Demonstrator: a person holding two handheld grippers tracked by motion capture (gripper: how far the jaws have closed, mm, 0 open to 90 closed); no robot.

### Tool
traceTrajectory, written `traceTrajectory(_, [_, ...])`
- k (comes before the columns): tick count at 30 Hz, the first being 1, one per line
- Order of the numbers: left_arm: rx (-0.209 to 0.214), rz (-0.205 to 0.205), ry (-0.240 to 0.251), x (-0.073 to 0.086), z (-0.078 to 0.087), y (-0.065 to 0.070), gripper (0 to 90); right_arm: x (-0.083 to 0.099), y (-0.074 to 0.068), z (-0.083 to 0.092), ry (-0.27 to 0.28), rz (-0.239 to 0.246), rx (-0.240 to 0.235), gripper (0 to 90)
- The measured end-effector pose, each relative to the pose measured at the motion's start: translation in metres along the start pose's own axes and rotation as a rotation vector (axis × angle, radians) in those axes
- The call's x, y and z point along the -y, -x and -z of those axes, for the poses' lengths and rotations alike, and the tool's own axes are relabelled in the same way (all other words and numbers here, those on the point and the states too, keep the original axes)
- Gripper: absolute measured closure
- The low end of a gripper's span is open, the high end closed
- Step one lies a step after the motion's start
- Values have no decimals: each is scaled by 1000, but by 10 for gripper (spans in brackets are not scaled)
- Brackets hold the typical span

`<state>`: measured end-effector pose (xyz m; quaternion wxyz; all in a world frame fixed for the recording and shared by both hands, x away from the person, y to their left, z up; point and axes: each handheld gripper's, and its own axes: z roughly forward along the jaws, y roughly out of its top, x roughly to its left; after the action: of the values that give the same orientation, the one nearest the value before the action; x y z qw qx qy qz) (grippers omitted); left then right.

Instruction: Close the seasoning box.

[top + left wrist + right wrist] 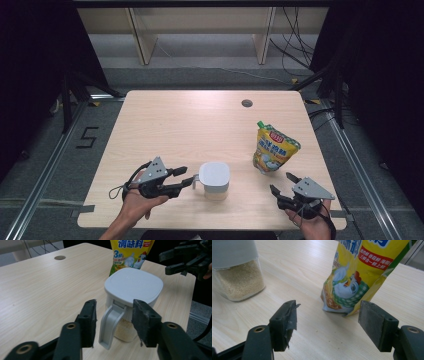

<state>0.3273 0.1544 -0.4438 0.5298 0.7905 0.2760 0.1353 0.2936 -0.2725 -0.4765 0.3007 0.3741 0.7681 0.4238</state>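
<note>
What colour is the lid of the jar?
The lid is pale grey, almost white; the left gripper view shows it best.

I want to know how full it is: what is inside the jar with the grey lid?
Through the clear lower wall of the jar pale, fine granules show, filling its bottom part. The grey lid and its band hide the upper part, so the fill level there cannot be seen.

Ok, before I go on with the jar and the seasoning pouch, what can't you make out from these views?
- Pouch top and spout: cut off by the upper edge in the left gripper view, likewise in the right gripper view.
- Pouch small print: too small in the high view.
- Jar lid: cut off by the upper edge in the right gripper view.
- Jar contents: partly hidden by the handle and the left gripper.
</note>
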Motion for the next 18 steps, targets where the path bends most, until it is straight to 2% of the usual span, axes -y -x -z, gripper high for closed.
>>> traceTrajectory(3, [-13, 22, -3, 3, 1, -1, 452, 0, 0, 0, 6, 3, 0, 321])
traceTrajectory(4, [-15, 23, -9, 5, 2, -3, 452, 0, -2, 1, -5, -35, 1, 321])
traceTrajectory(7, [-30, 53, -29, 10, 3, -3, 396, 0, -2, 1, 0, -27, 4, 320])
traceTrajectory(8, [-23, 35, -32, 12, 3, -5, 387, 0, -3, 1, -3, -32, 2, 320])
traceTrajectory(9, [-29, 31, -41, 13, 4, -6, 367, 0, -1, 0, 3, -6, 3, 320])
traceTrajectory(10, [-31, 47, -42, 16, 3, -6, 367, 0, -1, 0, 3, -6, 3, 320])
traceTrajectory(11, [-40, 34, -58, 17, 4, -8, 361, 0, -1, 0, 2, -5, 3, 320])
traceTrajectory(12, [-35, 47, -54, 19, 3, -8, 350, 0, -3, 1, -18, -34, -17, 320])
traceTrajectory(14, [-46, 47, -66, 22, 4, -9, 343, 0, -3, 0, -10, -24, -27, 320])
traceTrajectory(16, [-50, 68, -74, 26, 4, -9, 334, 0, -3, 0, -9, -28, -22, 320])
traceTrajectory(17, [-50, 68, -74, 26, 4, -9, 330, 0, -3, 0, -9, -30, -20, 320])
traceTrajectory(18, [-52, 52, -80, 26, 5, -9, 330, 0, -3, 0, -9, -30, -20, 320])
